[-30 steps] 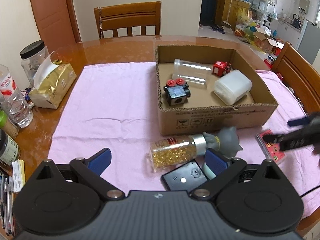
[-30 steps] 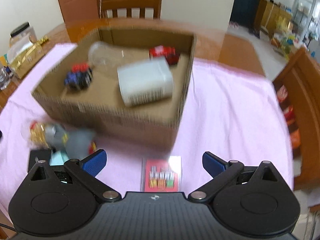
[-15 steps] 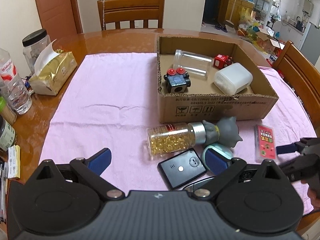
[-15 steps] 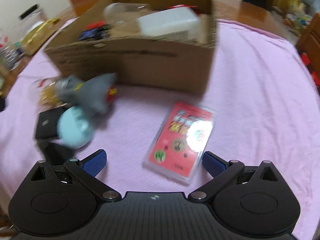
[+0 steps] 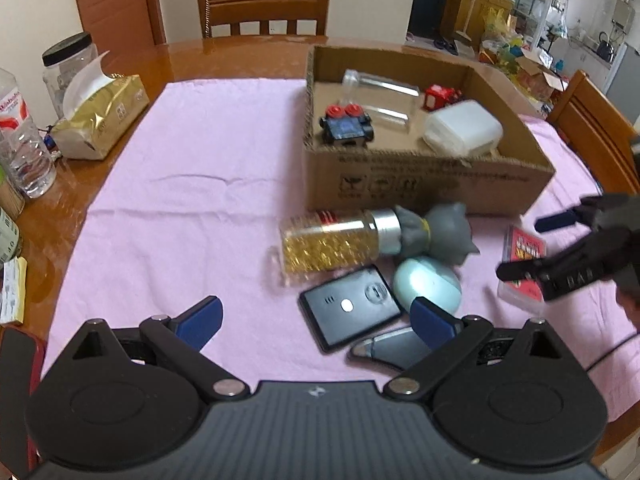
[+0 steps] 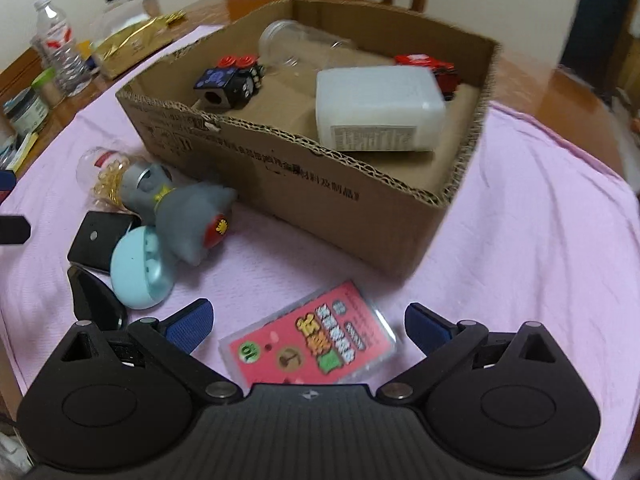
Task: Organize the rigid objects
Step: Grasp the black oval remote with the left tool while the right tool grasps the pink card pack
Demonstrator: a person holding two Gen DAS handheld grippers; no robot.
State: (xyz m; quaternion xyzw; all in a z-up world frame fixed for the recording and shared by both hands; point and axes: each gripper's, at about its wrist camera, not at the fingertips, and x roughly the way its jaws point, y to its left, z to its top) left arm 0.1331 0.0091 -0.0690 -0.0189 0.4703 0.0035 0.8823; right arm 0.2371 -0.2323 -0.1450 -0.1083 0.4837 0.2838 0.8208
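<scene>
Two grippers, both with jaws spread wide and holding nothing. Right gripper (image 6: 307, 322) straddles a red card pack in a clear case (image 6: 310, 346) lying on the pink cloth (image 6: 540, 216), near the cardboard box (image 6: 320, 200). Left gripper (image 5: 316, 316) hovers beside a black remote (image 5: 350, 306) and pale-blue case (image 5: 426, 284).
</scene>
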